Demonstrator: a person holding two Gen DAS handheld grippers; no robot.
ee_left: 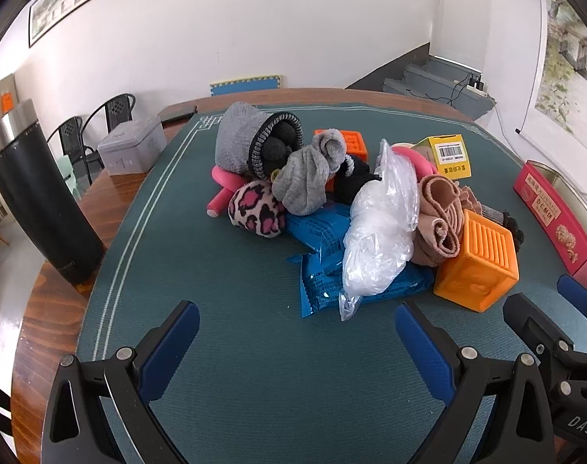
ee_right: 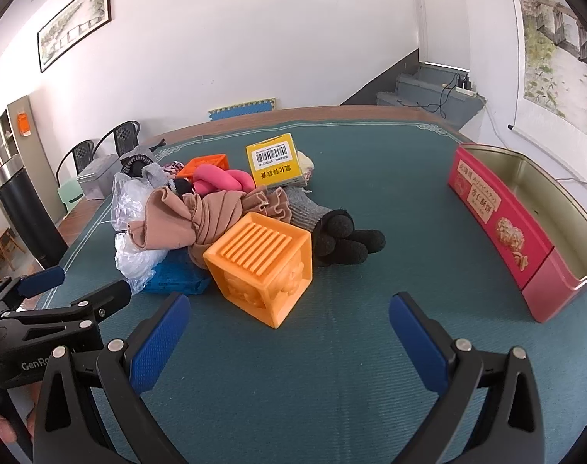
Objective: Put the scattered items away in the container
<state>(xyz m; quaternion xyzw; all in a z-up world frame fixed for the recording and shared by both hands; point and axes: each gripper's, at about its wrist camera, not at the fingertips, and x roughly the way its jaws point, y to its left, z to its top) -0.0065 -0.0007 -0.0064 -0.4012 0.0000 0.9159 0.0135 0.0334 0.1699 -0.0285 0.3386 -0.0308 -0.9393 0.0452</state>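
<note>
Plainly, nothing has yet gone into the pink tin (ee_right: 521, 232): its metal interior shows bare, and it stands open-topped on the green mat (ee_right: 332, 367), its long axis running away from the viewer along the mat's right edge.

Taking the tin as landmark, the heap of scattered items lies well apart to its left. Nearest the tin are the black socks (ee_right: 343, 237); next leftward the orange cube (ee_right: 262, 266), tilted on the mat at the near edge of the heap and leaning on the tan cloth (ee_right: 177, 224). Behind these stand the yellow box (ee_right: 276, 162) and a pink foam roll (ee_right: 220, 178). Farther left again lie the clear plastic bag (ee_left: 378, 232), the blue packets (ee_left: 324, 255), the leopard-print pouch (ee_left: 256, 208) and the grey knitwear (ee_left: 308, 178).

Right gripper (ee_right: 289, 328): jaws spread wide, holding nothing, hovering above the mat. The cube lies just ahead and slightly left of it; the tin lies ahead to its right.

Left gripper (ee_left: 297, 336): likewise wide open and empty, facing the bag and packets.

Assessment: the right gripper is the nearer to both cube and tin, so the cube looks the likely first pick, carried rightward.
</note>
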